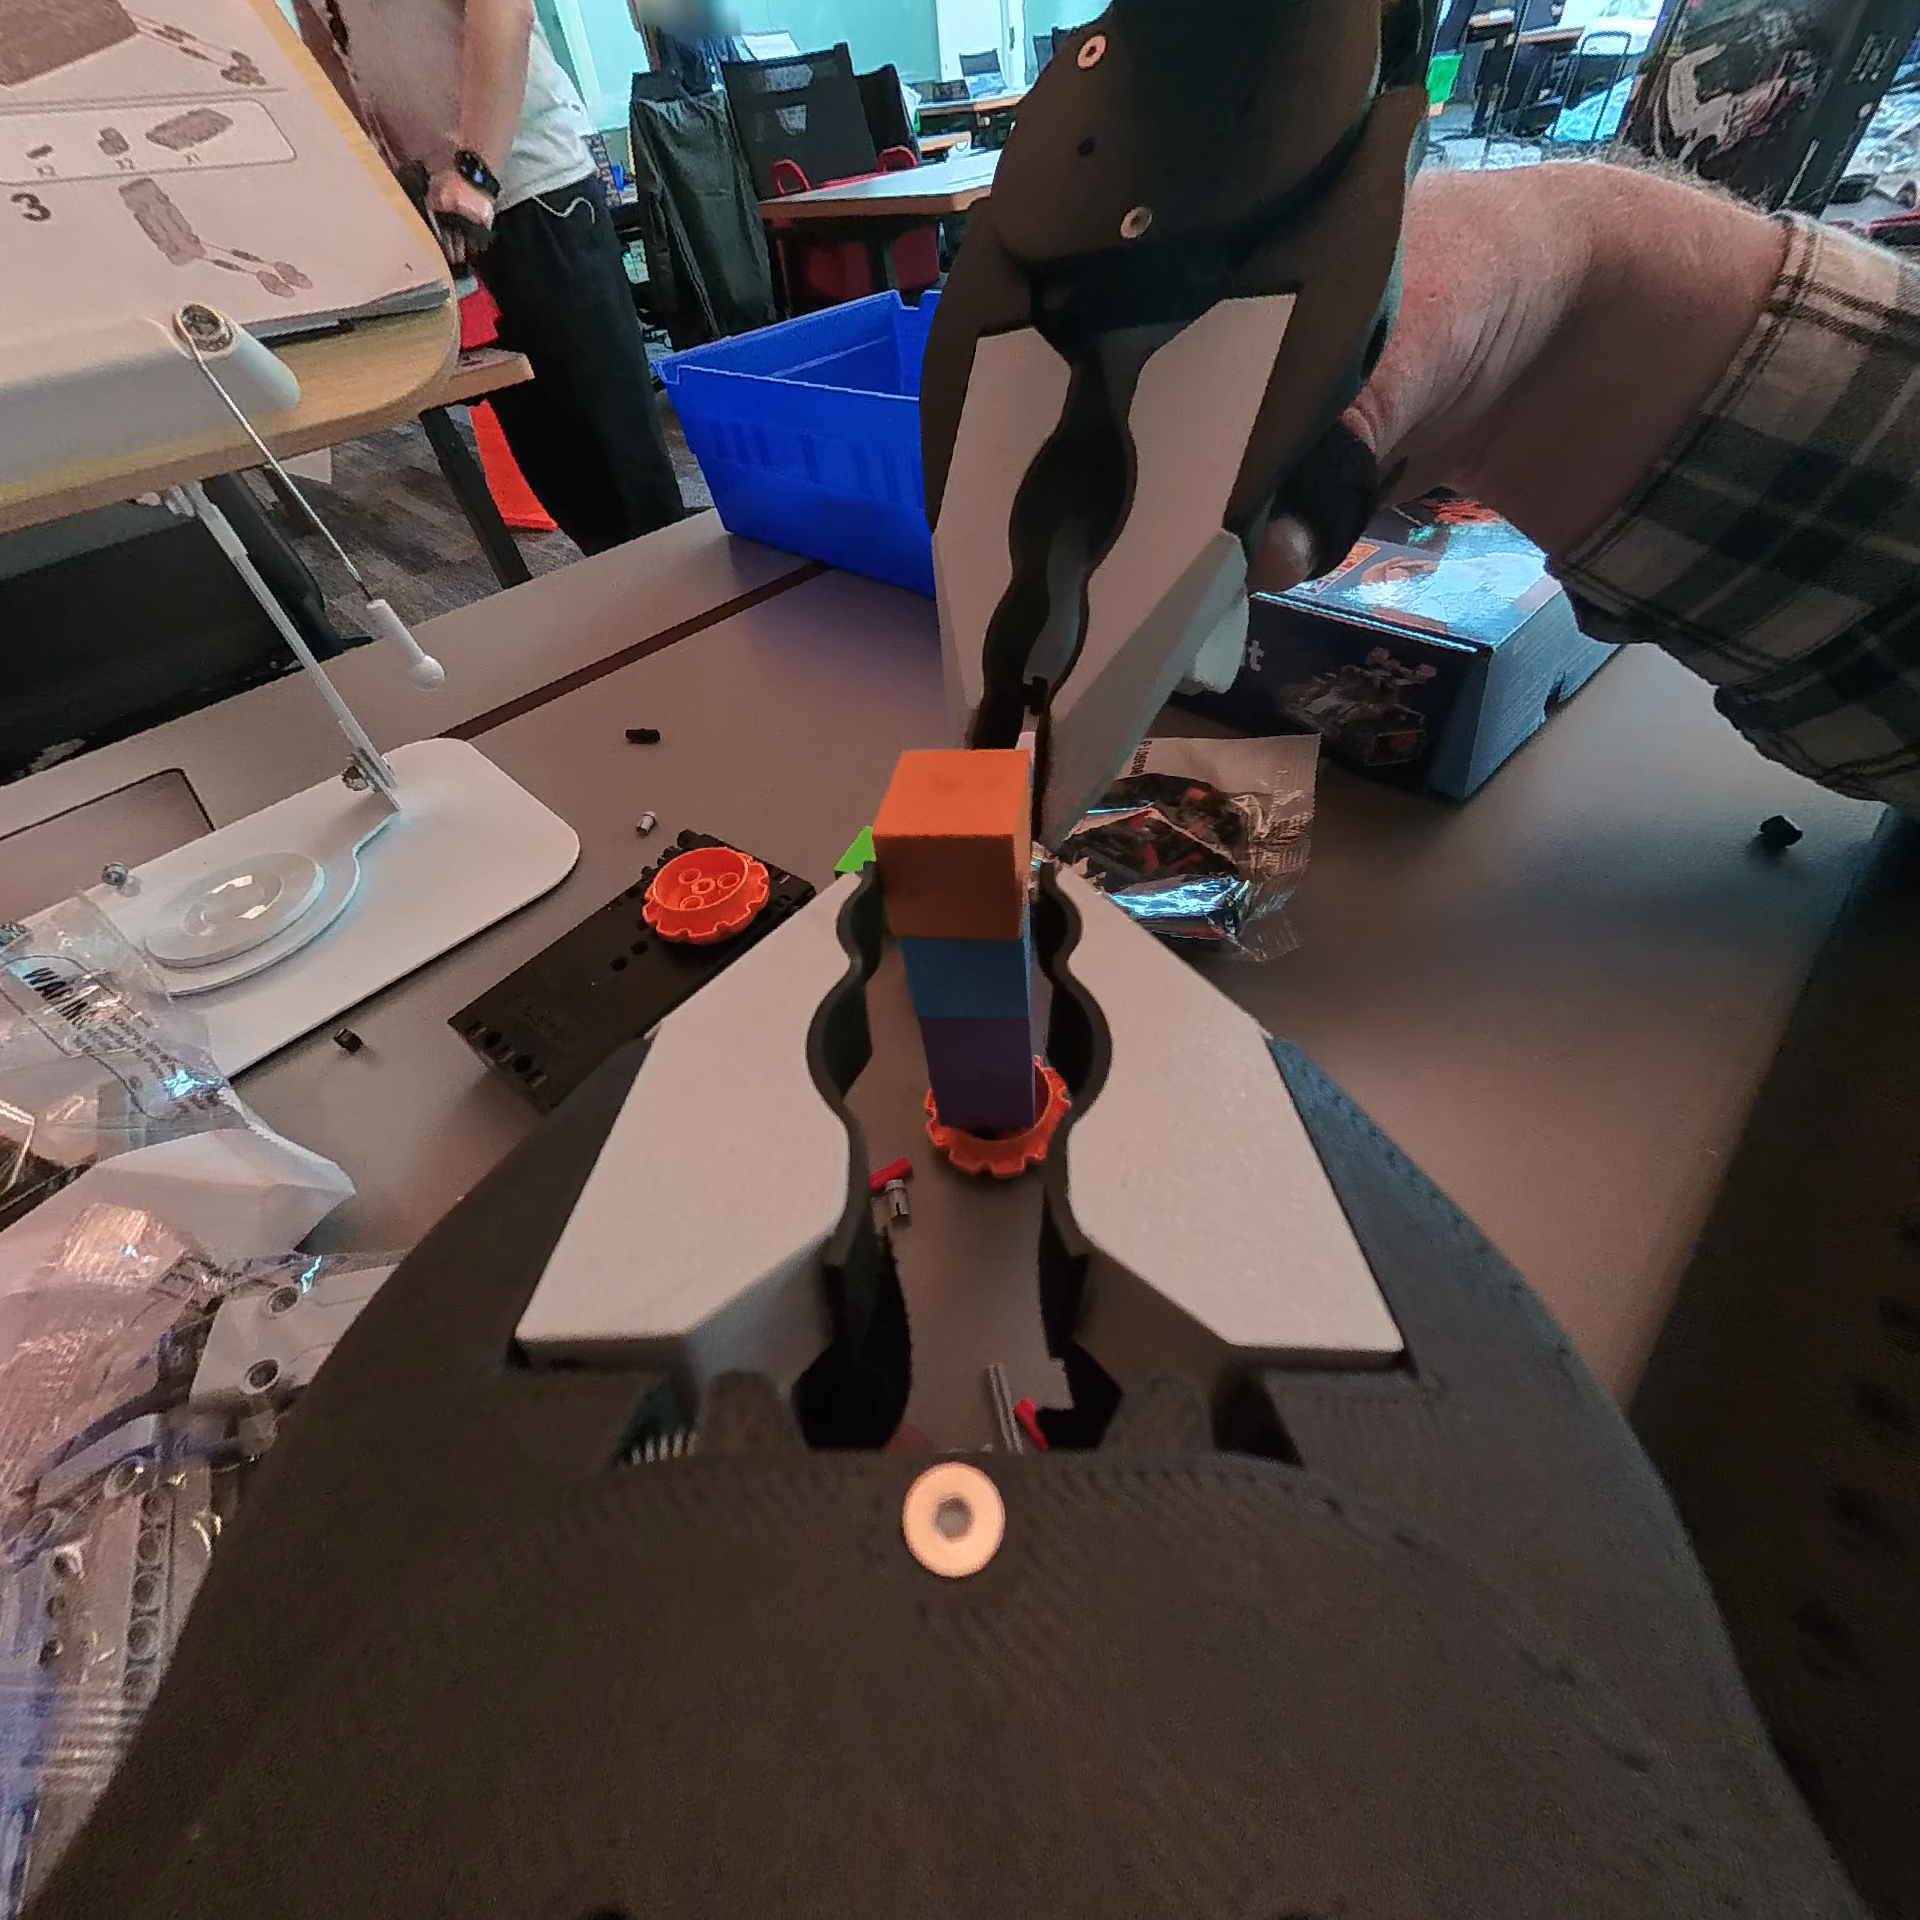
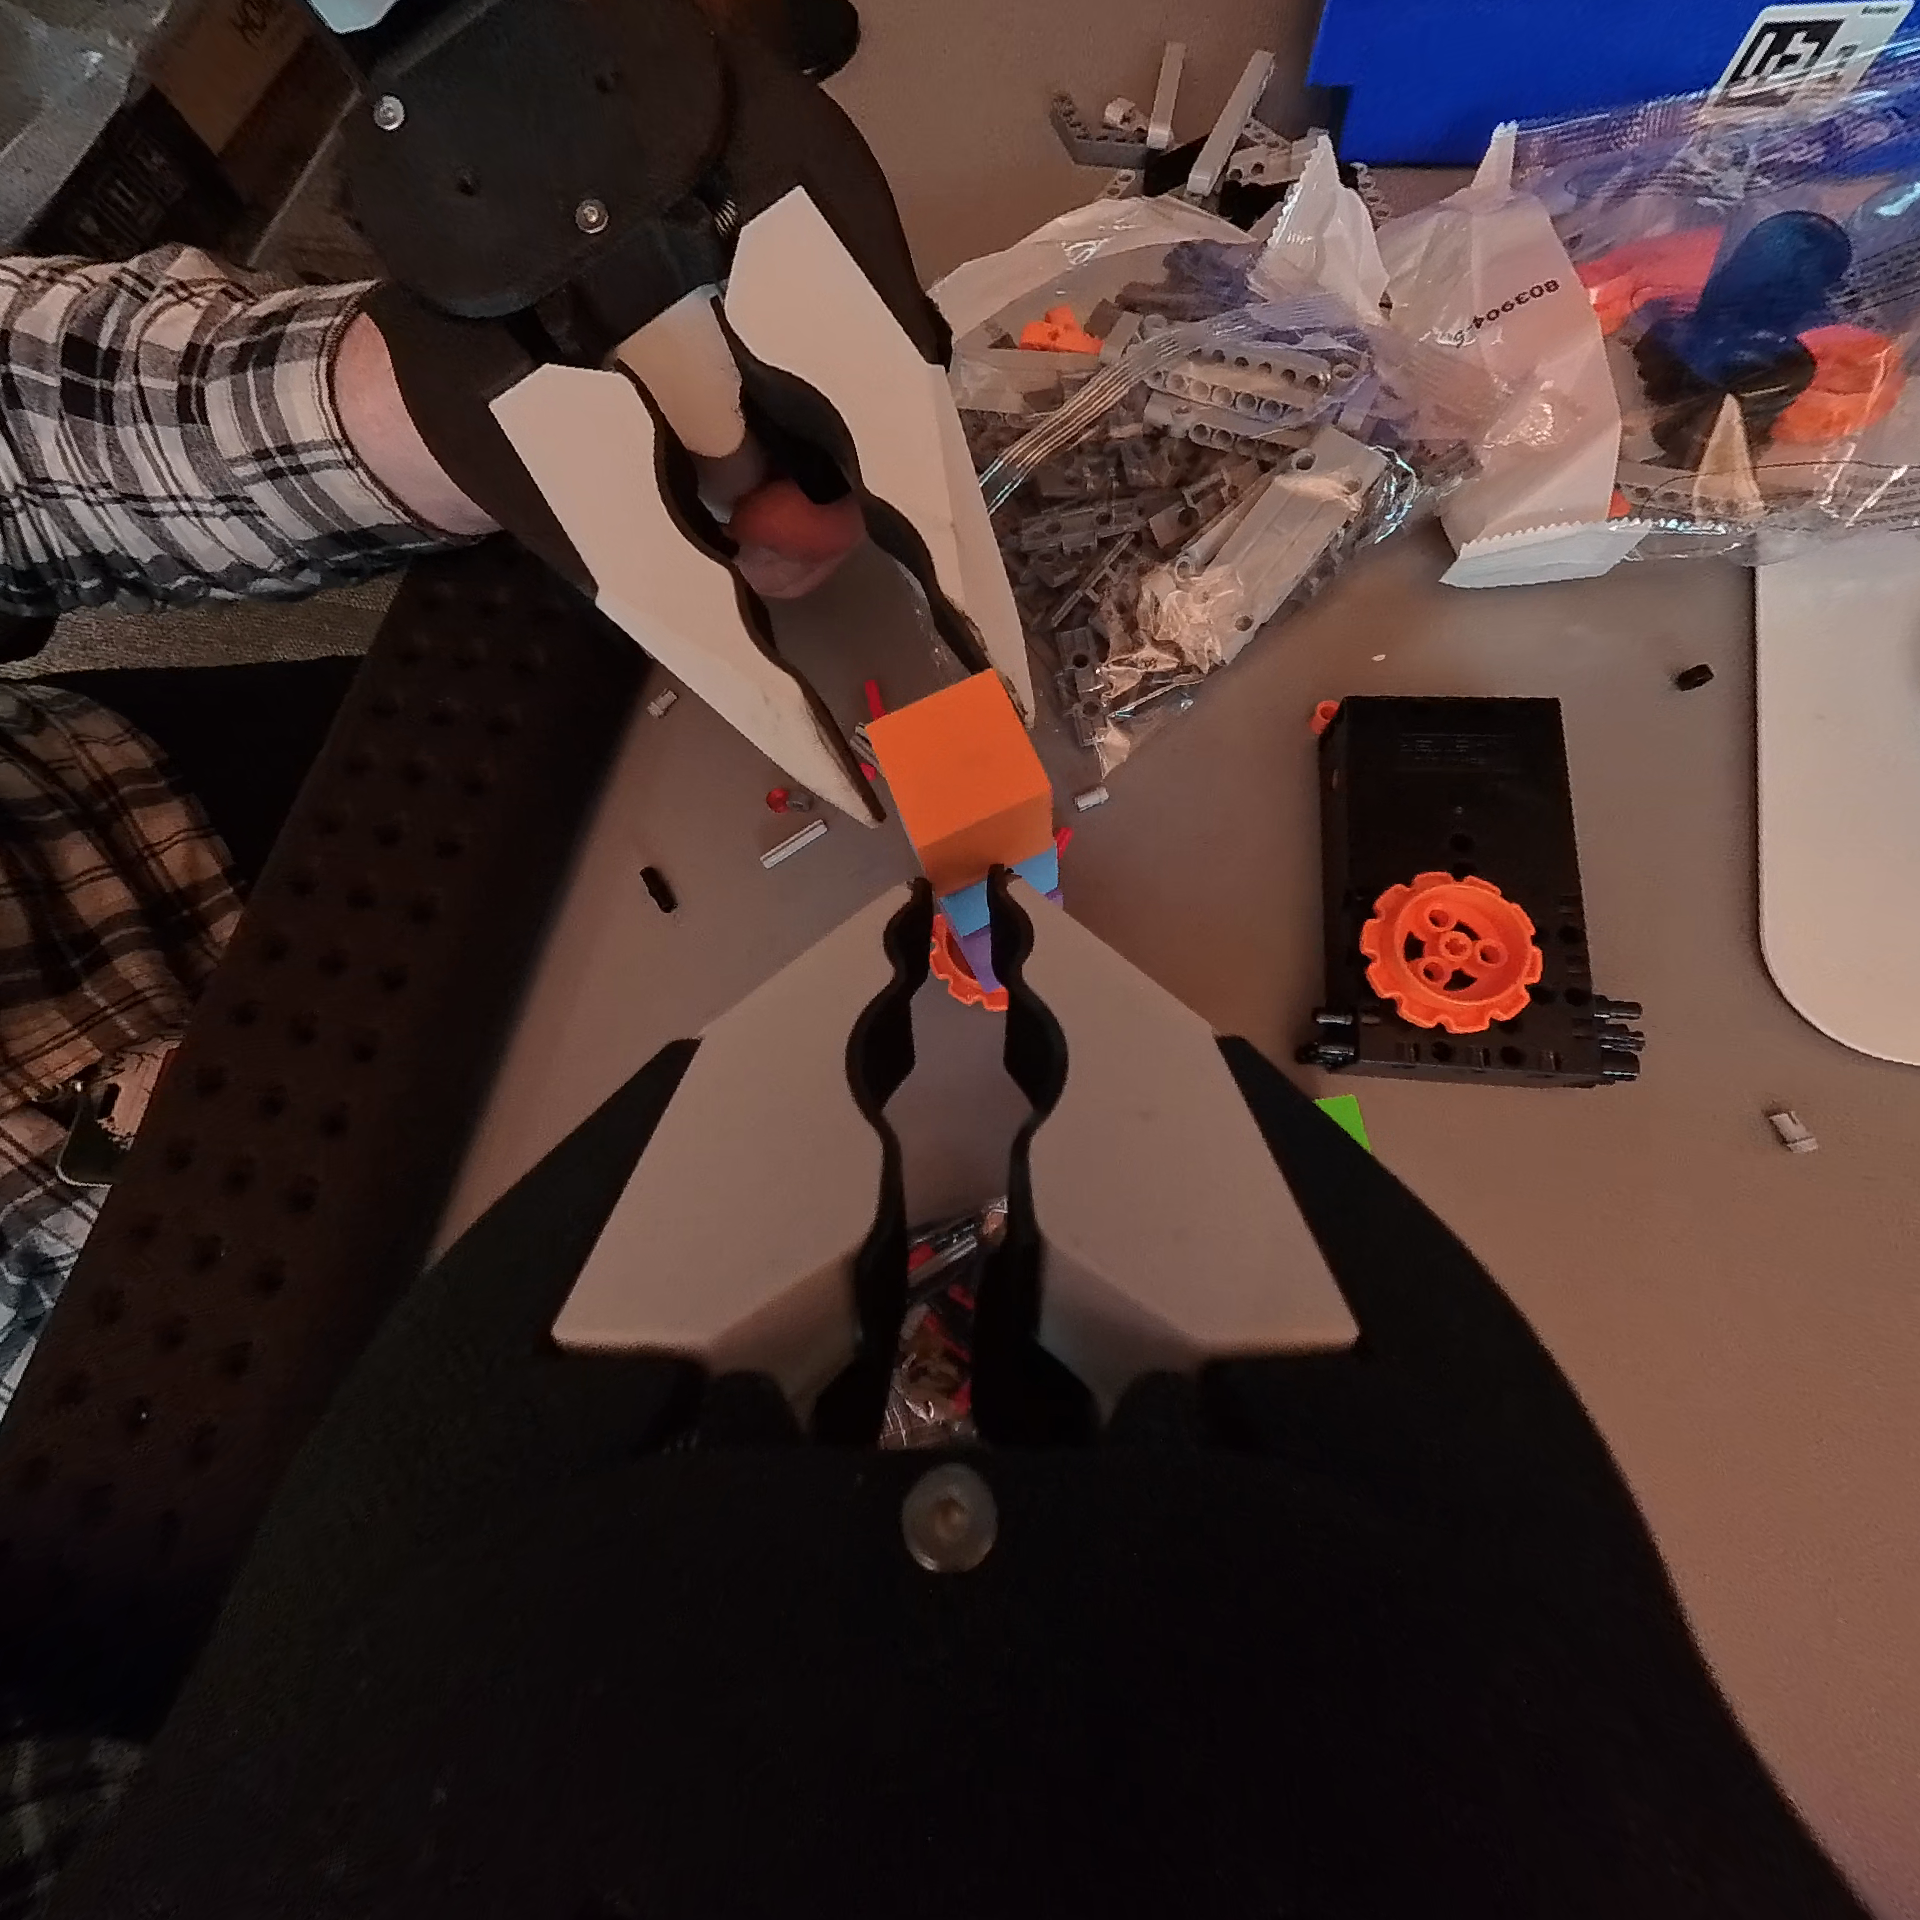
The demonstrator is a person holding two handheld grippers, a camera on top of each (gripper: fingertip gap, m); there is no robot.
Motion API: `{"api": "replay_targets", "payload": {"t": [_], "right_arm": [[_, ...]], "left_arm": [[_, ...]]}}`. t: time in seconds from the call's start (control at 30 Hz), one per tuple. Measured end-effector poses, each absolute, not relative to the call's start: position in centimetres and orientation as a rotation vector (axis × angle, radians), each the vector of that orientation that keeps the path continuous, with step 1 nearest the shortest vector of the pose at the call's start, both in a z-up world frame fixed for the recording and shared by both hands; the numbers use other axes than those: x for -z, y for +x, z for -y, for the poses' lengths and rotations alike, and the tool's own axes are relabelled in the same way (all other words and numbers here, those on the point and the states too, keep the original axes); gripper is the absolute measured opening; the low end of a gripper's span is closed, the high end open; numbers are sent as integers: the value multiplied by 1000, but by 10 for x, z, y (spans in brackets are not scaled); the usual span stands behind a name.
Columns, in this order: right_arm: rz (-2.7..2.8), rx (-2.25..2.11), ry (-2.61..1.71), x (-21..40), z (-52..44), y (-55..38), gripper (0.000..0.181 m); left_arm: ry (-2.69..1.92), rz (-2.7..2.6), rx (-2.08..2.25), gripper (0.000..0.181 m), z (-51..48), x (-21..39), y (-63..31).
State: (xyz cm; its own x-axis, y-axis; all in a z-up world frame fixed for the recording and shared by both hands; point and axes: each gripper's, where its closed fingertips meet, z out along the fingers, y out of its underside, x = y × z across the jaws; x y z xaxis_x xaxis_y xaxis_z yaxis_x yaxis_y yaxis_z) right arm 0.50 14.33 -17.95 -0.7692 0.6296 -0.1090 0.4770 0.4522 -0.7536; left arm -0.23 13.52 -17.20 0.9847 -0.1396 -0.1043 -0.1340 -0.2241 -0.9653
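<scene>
A tower of an orange cube [image 1: 951,852] on a blue cube [image 1: 966,977] on a purple cube [image 1: 977,1070] stands on an orange gear [image 1: 987,1148] on the grey table. My left gripper [image 1: 956,883] is shut on the orange cube, one finger on each side. In the right wrist view it [image 2: 940,758] comes in from the upper left around the orange cube [image 2: 961,774]. My right gripper [image 2: 958,883] is shut to a narrow slit with nothing seen in it. Its tips [image 1: 1010,732] sit just behind the orange cube's top edge.
A black plate [image 2: 1455,790] with a second orange gear [image 2: 1444,966] lies beside the tower. Bags of grey parts [image 2: 1195,468], a foil bag [image 1: 1184,831], a printed box [image 1: 1455,665], a blue bin [image 1: 800,436] and a white booklet stand [image 1: 343,831] ring the table. Small pins lie loose. Left and right tips are no more than a few centimetres apart.
</scene>
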Motion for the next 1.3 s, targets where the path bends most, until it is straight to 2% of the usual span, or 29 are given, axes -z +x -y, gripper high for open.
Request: {"api": "replay_targets", "payload": {"t": [0.67, 0.87, 1.03, 1.3], "right_arm": [[2456, -1191, -1016, 171, -160, 8, 15], [2500, -928, -1210, 207, -178, 7, 38], [2477, -766, -1368, 240, -190, 4, 37], [2449, -724, -1396, 261, -196, -5, 34]], "left_arm": [[-1789, -190, 10, 34, -132, 169, -5], [-1784, -172, 15, 37, -132, 168, -9], [-1780, -169, 15, 39, -131, 168, -10], [-1768, -164, 13, 39, -131, 165, -11]]}}
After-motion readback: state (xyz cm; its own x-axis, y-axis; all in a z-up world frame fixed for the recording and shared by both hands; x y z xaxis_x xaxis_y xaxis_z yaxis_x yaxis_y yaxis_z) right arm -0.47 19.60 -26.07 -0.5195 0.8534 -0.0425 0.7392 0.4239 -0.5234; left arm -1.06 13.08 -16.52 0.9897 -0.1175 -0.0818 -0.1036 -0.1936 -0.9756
